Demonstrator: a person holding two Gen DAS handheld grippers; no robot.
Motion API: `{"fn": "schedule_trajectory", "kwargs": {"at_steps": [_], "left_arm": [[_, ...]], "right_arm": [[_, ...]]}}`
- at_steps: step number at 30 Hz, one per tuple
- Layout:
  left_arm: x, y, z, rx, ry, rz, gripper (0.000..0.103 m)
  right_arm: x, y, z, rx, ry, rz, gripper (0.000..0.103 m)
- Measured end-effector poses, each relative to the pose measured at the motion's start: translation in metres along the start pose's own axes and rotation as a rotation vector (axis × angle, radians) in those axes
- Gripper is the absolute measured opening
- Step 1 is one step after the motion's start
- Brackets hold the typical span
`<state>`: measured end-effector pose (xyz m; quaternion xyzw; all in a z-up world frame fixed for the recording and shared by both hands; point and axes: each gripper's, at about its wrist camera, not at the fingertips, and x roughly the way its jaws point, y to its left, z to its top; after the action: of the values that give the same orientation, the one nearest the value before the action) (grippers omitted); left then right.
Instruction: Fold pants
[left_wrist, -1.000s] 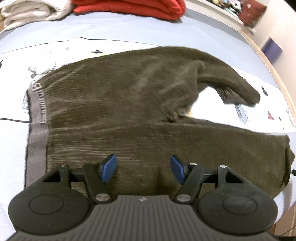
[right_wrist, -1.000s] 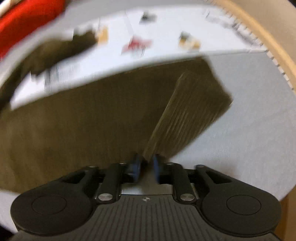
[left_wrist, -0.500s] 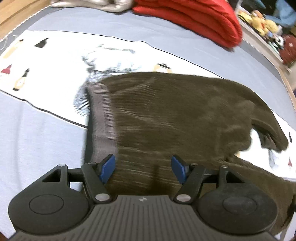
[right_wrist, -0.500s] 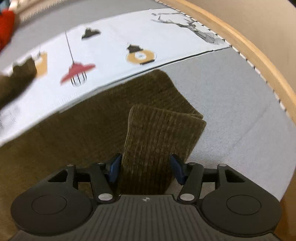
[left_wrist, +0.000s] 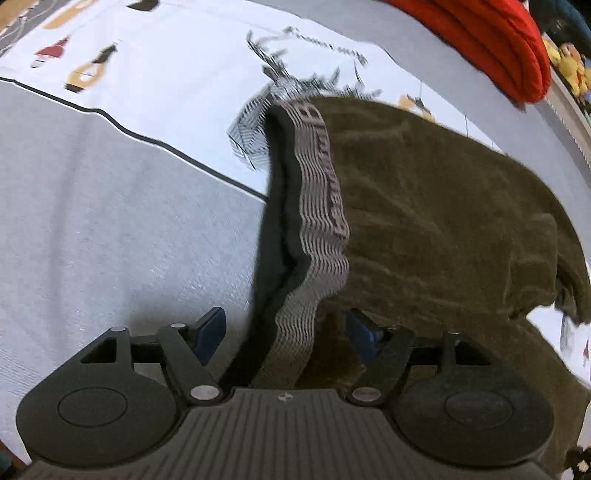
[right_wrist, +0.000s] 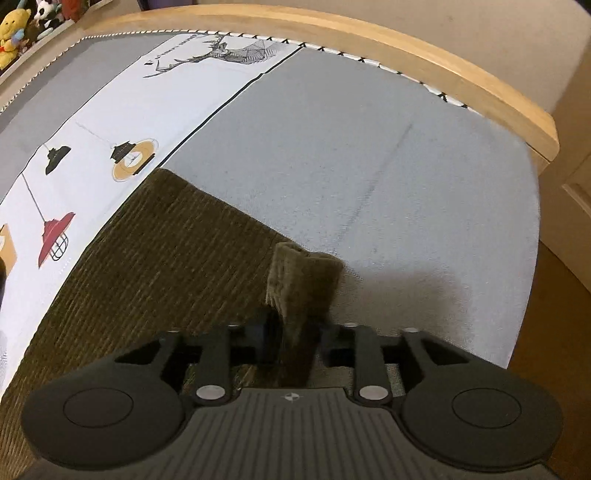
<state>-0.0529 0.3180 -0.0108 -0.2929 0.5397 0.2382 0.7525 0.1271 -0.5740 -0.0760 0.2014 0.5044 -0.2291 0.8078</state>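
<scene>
Olive-brown corduroy pants (left_wrist: 443, 206) lie across the bed with a grey striped elastic waistband (left_wrist: 317, 206) at their left end. My left gripper (left_wrist: 286, 334) is open, its blue pads either side of the waistband's near corner, which lies between them. In the right wrist view the pant leg (right_wrist: 155, 273) lies flat, and my right gripper (right_wrist: 293, 336) is shut on the leg's hem corner (right_wrist: 303, 273), which stands up bunched between the fingers.
The bed has a grey sheet (right_wrist: 388, 147) with a white printed strip (left_wrist: 177, 74). A wooden bed frame (right_wrist: 424, 70) curves along the far edge. A red folded blanket (left_wrist: 491, 40) and soft toys (right_wrist: 14, 29) sit at the back.
My left gripper moved left to the waistband, whose corner now lies between the open pads. My right gripper, open around the hem half a second ago, has closed on it.
</scene>
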Motion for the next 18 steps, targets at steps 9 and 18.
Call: {"fn": "schedule_trajectory", "kwargs": {"at_steps": [9,18], "left_arm": [[0.014,-0.009,-0.023,0.14,0.009,0.019,0.038],[-0.01,0.009,-0.029,0.192,-0.014,0.083,0.021]], "right_arm": [[0.006,-0.008,-0.006,0.092,0.039,-0.045,0.012],[-0.005,-0.014,-0.008,0.119,0.027,-0.005,0.01]]}}
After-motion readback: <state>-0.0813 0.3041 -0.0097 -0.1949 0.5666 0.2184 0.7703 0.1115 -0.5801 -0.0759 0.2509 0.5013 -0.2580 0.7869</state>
